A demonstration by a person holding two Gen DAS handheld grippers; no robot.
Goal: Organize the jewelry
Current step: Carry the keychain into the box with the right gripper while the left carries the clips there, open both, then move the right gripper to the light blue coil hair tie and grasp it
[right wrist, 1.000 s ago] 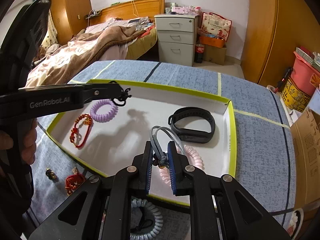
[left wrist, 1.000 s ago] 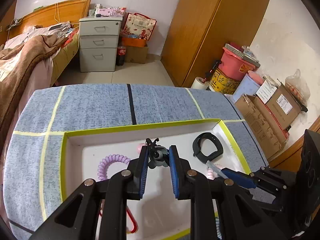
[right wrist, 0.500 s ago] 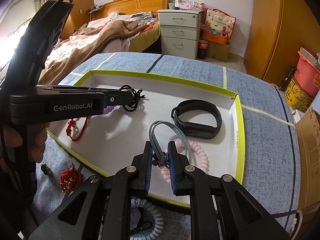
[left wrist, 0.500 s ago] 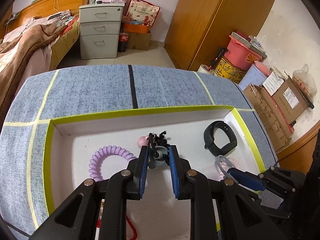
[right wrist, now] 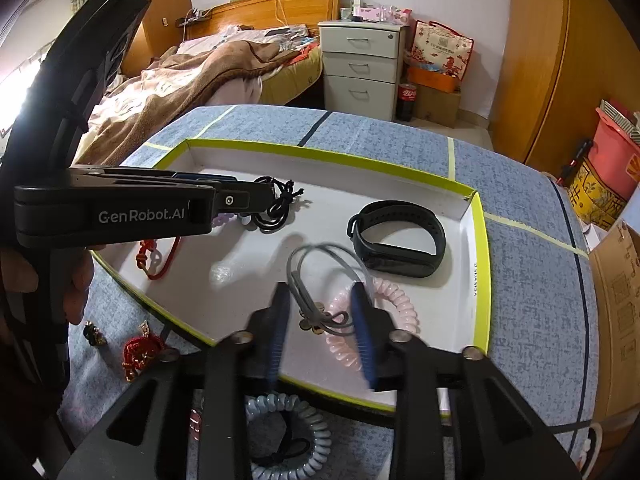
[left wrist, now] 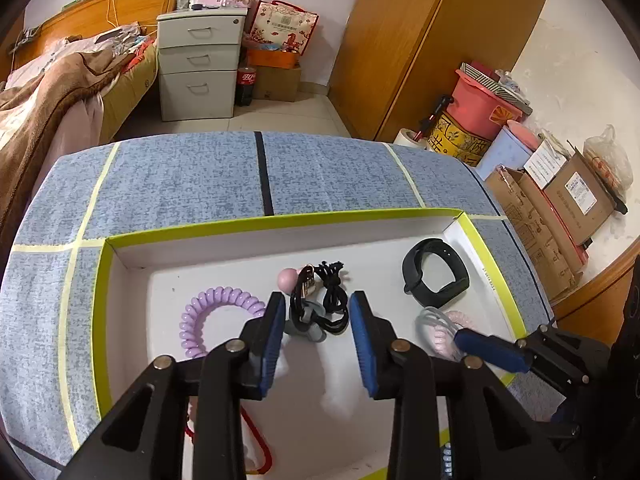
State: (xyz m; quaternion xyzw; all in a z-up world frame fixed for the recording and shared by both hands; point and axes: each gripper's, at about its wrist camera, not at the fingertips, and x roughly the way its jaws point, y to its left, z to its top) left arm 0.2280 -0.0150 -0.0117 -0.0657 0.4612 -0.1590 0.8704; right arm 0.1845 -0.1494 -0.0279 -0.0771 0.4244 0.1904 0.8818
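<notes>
Your left gripper (left wrist: 318, 316) hangs over the middle of the white tray (left wrist: 280, 222) with its blue-padded jaws spread apart, holding nothing; a black cord bundle (left wrist: 326, 300) with a small charm and a pink bead lies on the tray floor between them. Your right gripper (right wrist: 320, 320) is also spread wide over the tray's near edge, and a grey cord loop (right wrist: 320, 276) lies free between its jaws, draped across a pink coil hair tie (right wrist: 384, 316). A black wristband (right wrist: 396, 238) sits near the tray's far right corner, a purple coil hair tie (left wrist: 212, 316) lies toward its left side, and a red string bracelet (right wrist: 158, 258) rests by the left edge. Outside the tray, on the blue tablecloth (right wrist: 532, 280), lie a pale blue coil hair tie (right wrist: 292, 436) and a red charm (right wrist: 138, 354).
</notes>
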